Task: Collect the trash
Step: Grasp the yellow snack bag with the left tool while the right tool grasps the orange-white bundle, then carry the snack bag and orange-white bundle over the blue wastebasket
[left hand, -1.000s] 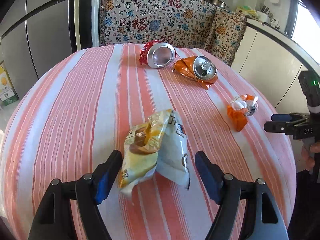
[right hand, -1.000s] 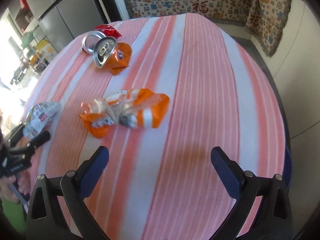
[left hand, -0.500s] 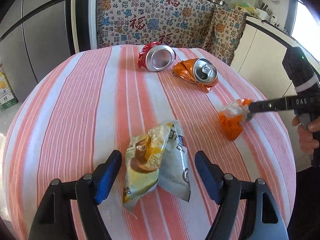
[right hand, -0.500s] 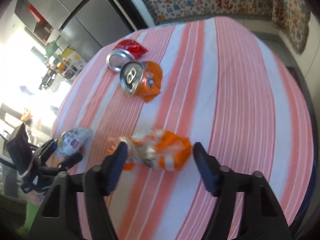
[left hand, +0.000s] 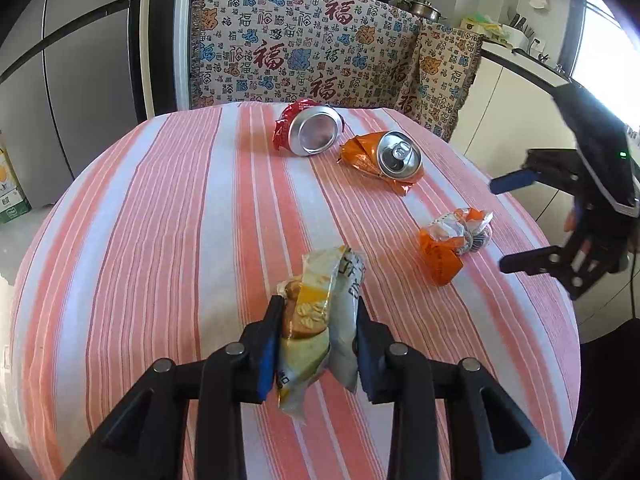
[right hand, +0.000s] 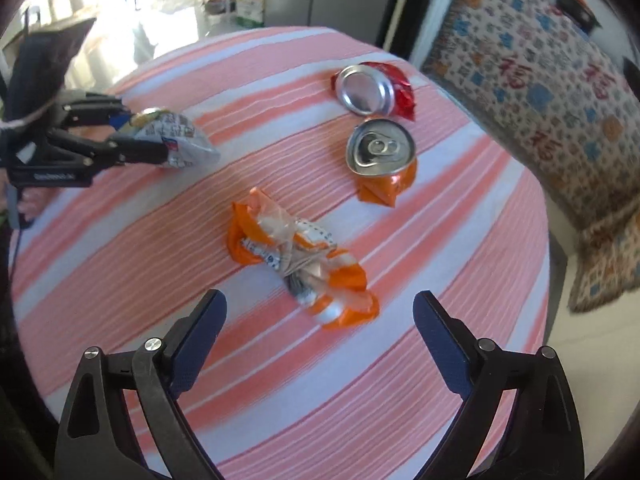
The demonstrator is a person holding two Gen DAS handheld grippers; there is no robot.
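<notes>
My left gripper is shut on a crumpled yellow and white snack bag on the striped table; it also shows in the right wrist view. My right gripper is open, just short of a crumpled orange and white wrapper, which also shows in the left wrist view. A crushed orange can and a crushed red can lie at the far side; the right wrist view shows the orange can and the red can too.
The round table has a pink and white striped cloth. A patterned cloth-covered bench stands behind it, with grey cabinets at left and a white counter at right.
My left gripper has closed on the snack bag. My right gripper has opened wider, pulled back from the orange wrapper and swung round it.
</notes>
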